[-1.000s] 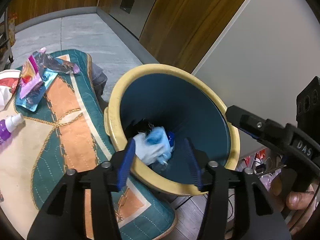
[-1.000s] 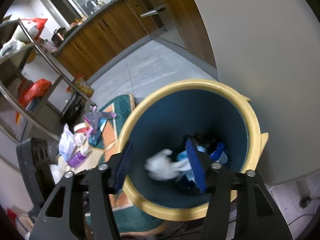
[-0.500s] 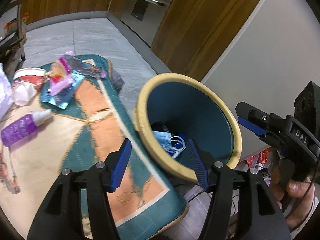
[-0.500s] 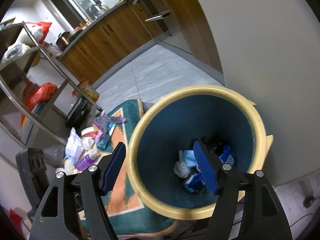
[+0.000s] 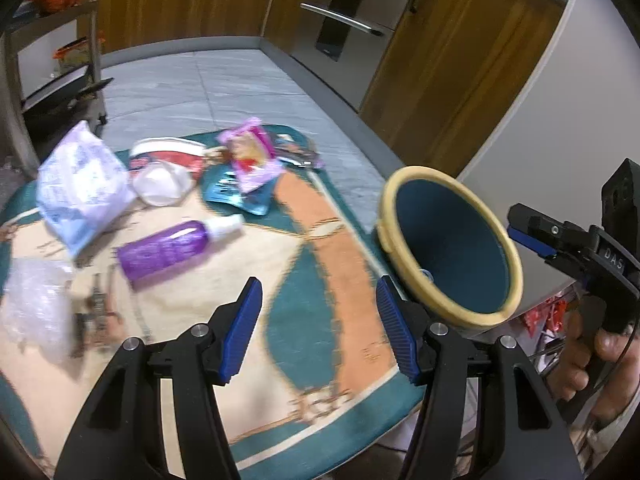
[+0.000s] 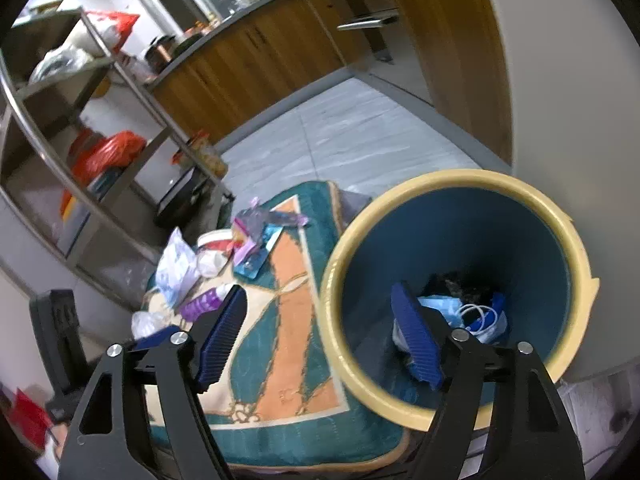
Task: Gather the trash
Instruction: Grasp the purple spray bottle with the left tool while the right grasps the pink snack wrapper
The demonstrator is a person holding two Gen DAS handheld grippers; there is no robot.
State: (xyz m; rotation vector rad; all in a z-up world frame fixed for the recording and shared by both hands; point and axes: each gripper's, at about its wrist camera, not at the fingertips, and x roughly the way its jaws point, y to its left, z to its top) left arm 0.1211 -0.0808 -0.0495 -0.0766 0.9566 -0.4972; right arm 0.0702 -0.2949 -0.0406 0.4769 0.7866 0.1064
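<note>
The left gripper (image 5: 318, 326) pointed down over the rug (image 5: 304, 292), jaws apart and empty. The right gripper (image 6: 320, 336) hung at the bin (image 6: 452, 292), jaws opening, nothing between them. A second earlier, the left one had faced the bin; it now faced the bottle (image 5: 168, 252) and wrappers (image 5: 250, 160). The bin held a mask (image 6: 476, 318) and dark scraps.

Purple bottle (image 5: 168, 249); yellow-rimmed blue bin (image 5: 404, 184)
</note>
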